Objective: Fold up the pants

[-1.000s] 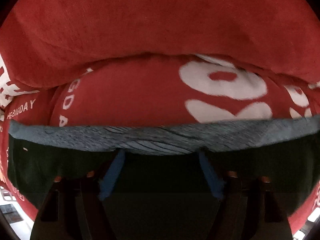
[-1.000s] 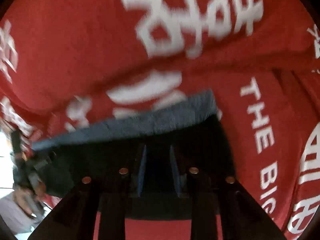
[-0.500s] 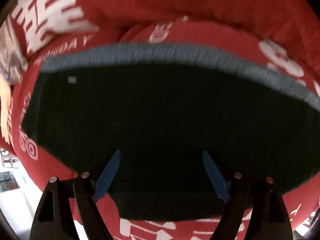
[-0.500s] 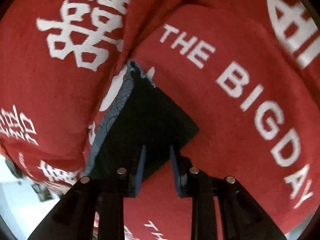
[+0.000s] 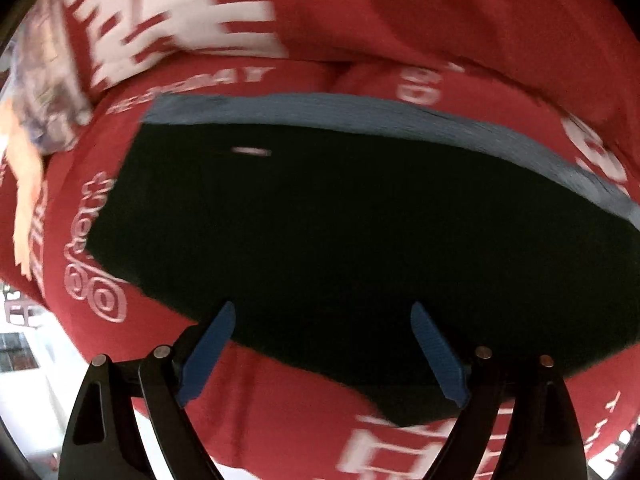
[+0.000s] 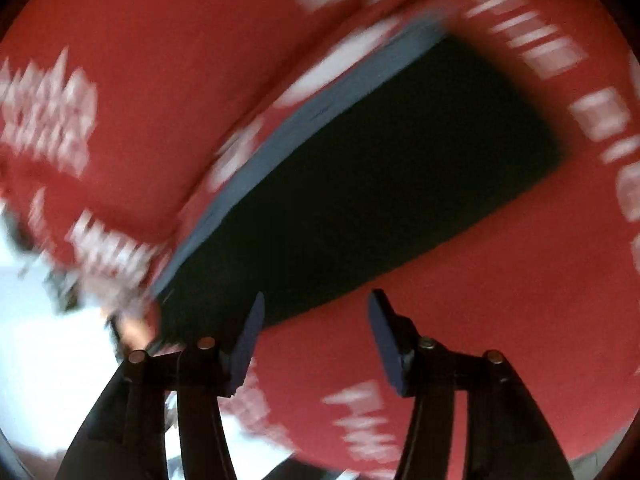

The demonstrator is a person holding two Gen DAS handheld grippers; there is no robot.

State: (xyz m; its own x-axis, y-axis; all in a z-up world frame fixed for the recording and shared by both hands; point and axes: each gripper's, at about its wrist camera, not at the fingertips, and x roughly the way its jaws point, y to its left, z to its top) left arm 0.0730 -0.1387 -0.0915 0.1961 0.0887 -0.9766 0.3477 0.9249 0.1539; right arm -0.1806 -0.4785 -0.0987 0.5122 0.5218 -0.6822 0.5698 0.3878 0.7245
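Note:
The pants (image 5: 340, 232) are dark, almost black, with a grey-blue ribbed edge, and lie folded flat on a red cover. They also show in the right wrist view (image 6: 380, 176), blurred by motion. My left gripper (image 5: 322, 312) is open and empty, with its blue pads (image 5: 210, 344) just above the near edge of the pants. My right gripper (image 6: 316, 300) is open and empty, with its blue pads (image 6: 386, 336) at the near edge of the pants.
The red cover (image 5: 460, 24) with white printed letters and characters spreads under and behind the pants, rising in a soft fold at the back. A person's arm (image 5: 24, 200) shows at the far left. A pale floor (image 6: 48, 360) lies beyond the cover's edge.
My right gripper has opened and let go of the pants, then drawn back. My left gripper stays open and has pulled back a little. The pants now lie flat.

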